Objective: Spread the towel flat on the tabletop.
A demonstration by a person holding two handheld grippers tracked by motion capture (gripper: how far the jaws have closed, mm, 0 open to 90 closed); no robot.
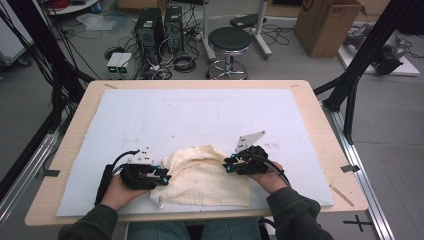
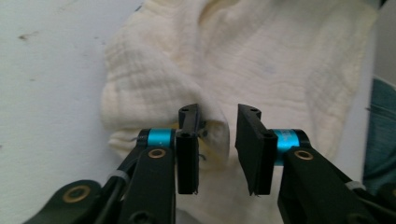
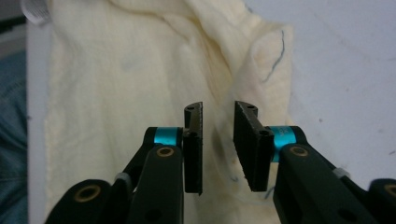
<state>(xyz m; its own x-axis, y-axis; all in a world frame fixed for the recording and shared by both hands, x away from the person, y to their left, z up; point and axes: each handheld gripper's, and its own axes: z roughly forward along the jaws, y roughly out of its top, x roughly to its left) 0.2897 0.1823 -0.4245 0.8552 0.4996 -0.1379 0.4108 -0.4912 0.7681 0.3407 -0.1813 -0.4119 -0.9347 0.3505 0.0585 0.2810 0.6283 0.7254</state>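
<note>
A cream cloth (image 1: 205, 175) lies rumpled on the white board near the table's front edge, its far part bunched into folds. My left gripper (image 1: 167, 178) is at the cloth's left edge, and my right gripper (image 1: 227, 165) is at its upper right edge. In the left gripper view the gripper (image 2: 217, 135) stands open over a fold of the cloth (image 2: 261, 56), and the pads do not press on it. In the right gripper view the gripper (image 3: 218, 135) is open too, with the cloth (image 3: 116, 93) lying below the gap.
The white board (image 1: 200, 110) covers most of the wooden table (image 1: 327, 135). Beyond the table's far edge stand a black stool (image 1: 229, 42), computer towers (image 1: 159, 27) with cables, and a cardboard box (image 1: 327, 25). Black frame struts (image 1: 360, 65) rise at both sides.
</note>
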